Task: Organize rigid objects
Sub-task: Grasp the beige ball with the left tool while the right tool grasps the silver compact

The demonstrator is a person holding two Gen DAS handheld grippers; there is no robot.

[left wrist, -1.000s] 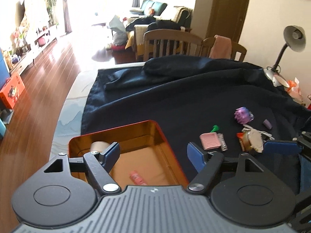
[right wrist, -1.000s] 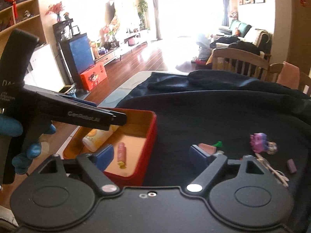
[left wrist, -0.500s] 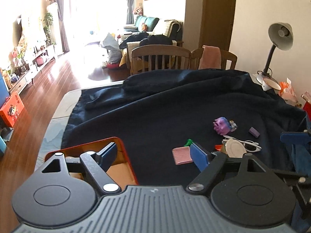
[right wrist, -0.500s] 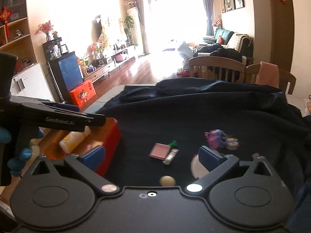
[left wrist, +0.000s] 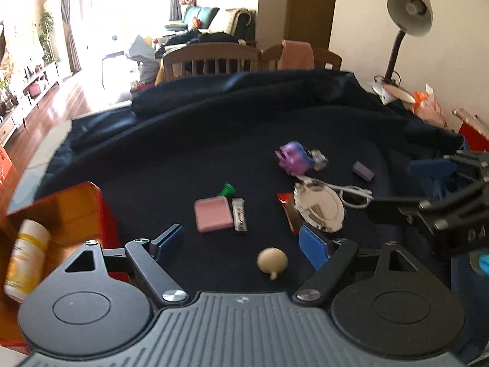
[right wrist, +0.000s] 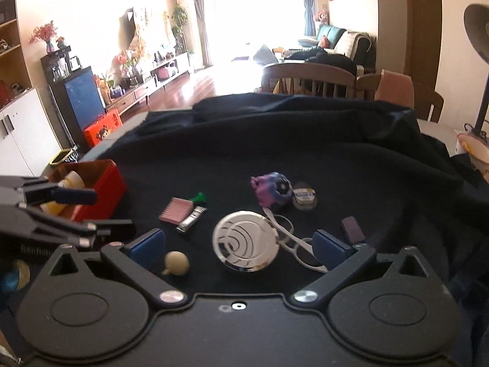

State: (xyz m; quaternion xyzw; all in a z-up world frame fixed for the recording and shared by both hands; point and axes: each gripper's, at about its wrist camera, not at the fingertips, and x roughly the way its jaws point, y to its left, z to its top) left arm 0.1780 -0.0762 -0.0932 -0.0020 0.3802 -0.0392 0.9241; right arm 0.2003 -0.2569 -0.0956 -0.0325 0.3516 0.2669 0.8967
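Small objects lie on a dark cloth: a pink ribbed block [left wrist: 213,218] [right wrist: 175,210], a silver tube [left wrist: 239,218] [right wrist: 191,219], a green piece [left wrist: 227,189], a round mirror compact [left wrist: 319,206] [right wrist: 246,244], a beige wooden top [left wrist: 272,261] [right wrist: 176,263], a purple toy [left wrist: 294,160] [right wrist: 272,190] and a purple block [left wrist: 363,171] [right wrist: 353,229]. My left gripper [left wrist: 241,244] is open and empty above the top. My right gripper [right wrist: 240,247] is open and empty around the compact. The red box [left wrist: 64,214] [right wrist: 101,183] at left holds a yellow-white bottle [left wrist: 26,260].
A white cord [right wrist: 290,241] lies beside the compact, and a small round tin [right wrist: 304,197] beside the purple toy. A desk lamp [left wrist: 403,30] stands at the table's far right. Wooden chairs [left wrist: 214,58] stand behind the table. The cloth is bunched along the far edge.
Both grippers have swung right, away from the red box and over the scattered objects. The box has shifted to the left edge of both views. Both stay open.
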